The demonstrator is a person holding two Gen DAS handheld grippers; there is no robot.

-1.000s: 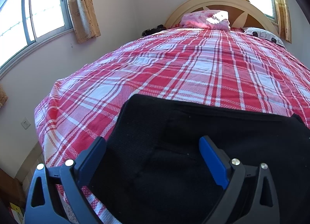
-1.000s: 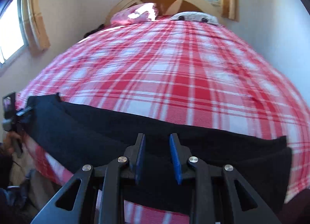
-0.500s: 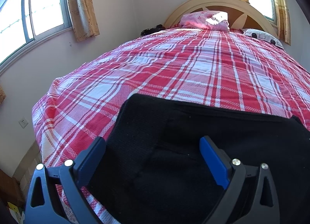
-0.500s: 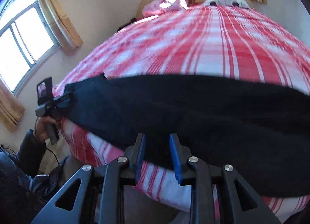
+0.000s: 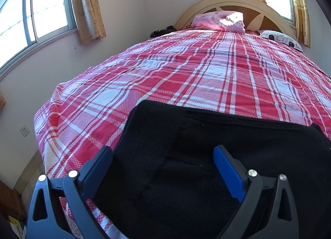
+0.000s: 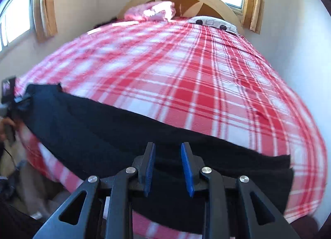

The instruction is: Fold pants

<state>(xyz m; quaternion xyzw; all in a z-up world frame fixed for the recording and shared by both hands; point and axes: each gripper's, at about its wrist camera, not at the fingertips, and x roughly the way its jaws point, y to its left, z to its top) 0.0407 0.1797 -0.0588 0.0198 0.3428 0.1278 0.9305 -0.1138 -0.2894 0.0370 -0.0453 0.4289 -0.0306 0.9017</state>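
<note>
The pants (image 5: 206,166) are a matt black knit cloth with a fine ribbed weave, soft and slightly fuzzy. Beneath them the bedsheet (image 5: 186,77) is woven cotton-like cloth in red and white plaid, coarse in texture and dull. Beyond the sheet, the headboard (image 5: 233,1) is smooth painted wood with a darker brown panel. Against it lies a pink pillow (image 5: 217,20) of soft printed cloth. The left tool (image 5: 163,168) is matt black plastic with shiny metal screws and blue rubbery pads (image 5: 227,172); the right tool (image 6: 168,162) looks alike.
</note>
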